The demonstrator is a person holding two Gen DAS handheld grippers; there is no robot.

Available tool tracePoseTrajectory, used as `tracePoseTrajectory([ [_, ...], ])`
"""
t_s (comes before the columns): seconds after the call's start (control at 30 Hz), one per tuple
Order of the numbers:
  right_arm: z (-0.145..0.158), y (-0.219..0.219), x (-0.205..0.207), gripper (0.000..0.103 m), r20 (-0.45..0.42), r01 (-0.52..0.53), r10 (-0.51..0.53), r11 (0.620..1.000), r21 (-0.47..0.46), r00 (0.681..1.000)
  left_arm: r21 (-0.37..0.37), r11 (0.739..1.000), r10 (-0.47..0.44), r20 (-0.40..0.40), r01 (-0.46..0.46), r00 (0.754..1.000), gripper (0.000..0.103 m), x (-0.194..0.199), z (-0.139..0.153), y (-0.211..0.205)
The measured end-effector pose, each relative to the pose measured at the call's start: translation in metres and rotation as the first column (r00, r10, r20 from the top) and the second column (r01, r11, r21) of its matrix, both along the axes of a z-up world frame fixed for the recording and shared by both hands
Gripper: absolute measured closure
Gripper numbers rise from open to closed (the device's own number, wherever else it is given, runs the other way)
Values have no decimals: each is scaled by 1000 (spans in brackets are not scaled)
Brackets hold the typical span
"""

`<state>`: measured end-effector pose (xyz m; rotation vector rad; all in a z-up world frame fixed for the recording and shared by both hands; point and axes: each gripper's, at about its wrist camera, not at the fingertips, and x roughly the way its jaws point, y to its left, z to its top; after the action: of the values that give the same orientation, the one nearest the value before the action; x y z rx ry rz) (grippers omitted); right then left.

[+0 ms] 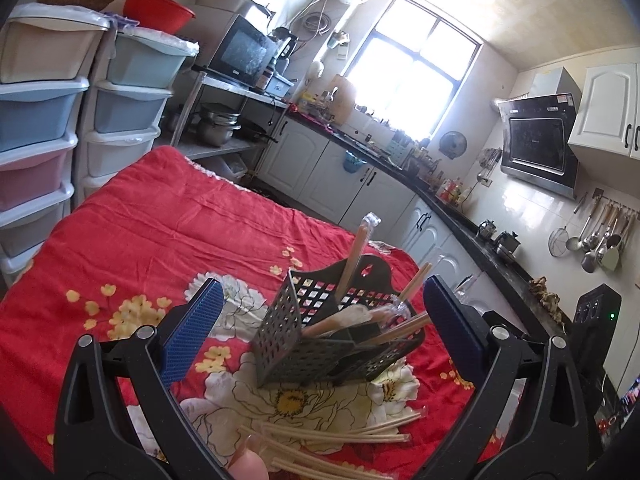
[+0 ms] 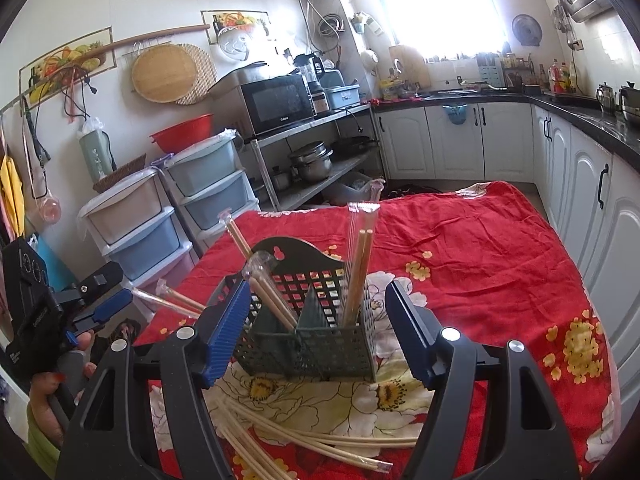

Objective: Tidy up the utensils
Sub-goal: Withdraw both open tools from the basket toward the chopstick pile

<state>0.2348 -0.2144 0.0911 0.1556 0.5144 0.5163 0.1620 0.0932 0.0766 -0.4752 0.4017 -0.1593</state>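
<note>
Standing at frame centre on the red floral table [image 2: 480,240], dark perforated caddy [image 2: 312,336], already loaded with several wrapped chopstick pairs [image 2: 360,264] leaning out of its compartments. Lying loose along the lower edge, just in front of the caddy, a pile of remaining chopsticks [image 2: 304,444], not yet sorted. Judged roughly half done: some stowed, a comparable bunch left. Spread wide and holding nothing, right gripper [image 2: 316,332], framing the caddy. Likewise released and empty, left gripper [image 1: 320,328], facing the caddy from the other side. Behind, kitchen counter and plastic drawers [image 2: 160,220].
</note>
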Motion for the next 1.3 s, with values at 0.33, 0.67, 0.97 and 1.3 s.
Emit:
tracePoseTrajectory([
  [0.33, -13, 4, -5, 36, -28, -32, 31, 999, -27, 999, 1, 1000, 4, -42, -4, 999, 11, -3, -13, -1],
  [0.67, -27, 15, -17, 33, -46, -77, 74, 994, -76, 996, 3, 1000, 11, -89, -11, 996, 11, -7, -27, 2],
  [0.97, -43, 22, -23, 33, -86, -109, 99, 988, -112, 991, 0, 1000, 21, -150, -21, 988, 11, -10, -46, 8],
  [1.3, -62, 33, -25, 33, -122, -155, 136, 974, -163, 983, 0, 1000, 14, -225, -14, 974, 11, -9, -67, 9],
])
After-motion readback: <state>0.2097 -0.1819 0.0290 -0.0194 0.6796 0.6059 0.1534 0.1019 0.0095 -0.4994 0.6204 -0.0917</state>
